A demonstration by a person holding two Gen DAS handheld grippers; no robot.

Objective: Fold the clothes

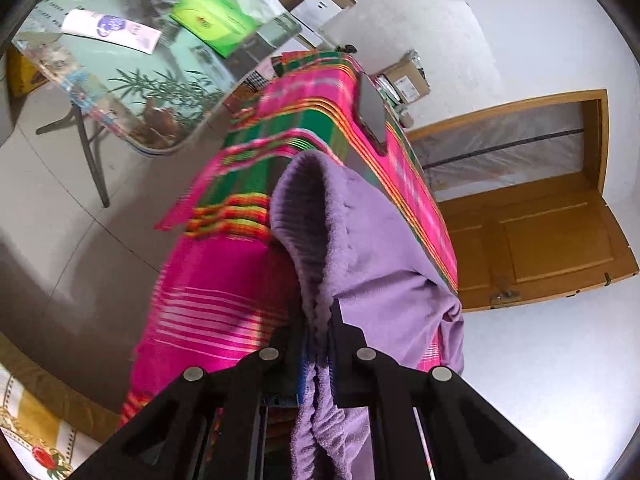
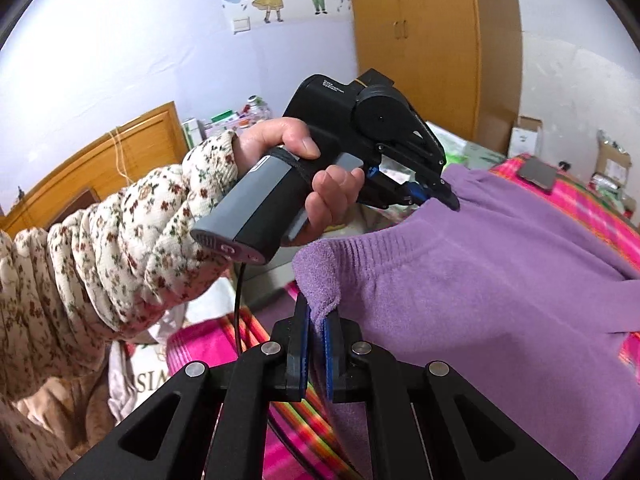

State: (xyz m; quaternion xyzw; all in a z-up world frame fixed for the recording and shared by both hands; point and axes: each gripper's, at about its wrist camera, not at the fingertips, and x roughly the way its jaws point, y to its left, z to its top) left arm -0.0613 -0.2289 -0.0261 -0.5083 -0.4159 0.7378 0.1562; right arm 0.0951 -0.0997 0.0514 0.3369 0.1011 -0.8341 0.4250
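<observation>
Your left tool (image 2: 448,196) pinches the purple sweater (image 2: 480,280) at its collar edge, gripped by your hand (image 2: 316,184) in a floral sleeve (image 2: 120,248). Your right tool (image 2: 316,340) clamps the near shoulder corner. The sweater hangs over the pink striped blanket (image 1: 224,280).

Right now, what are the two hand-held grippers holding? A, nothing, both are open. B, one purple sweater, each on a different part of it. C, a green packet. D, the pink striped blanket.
B: the right hand-held gripper pinches a corner of the purple sweater, and the left hand-held gripper clamps another edge of it above the pink striped blanket.
</observation>
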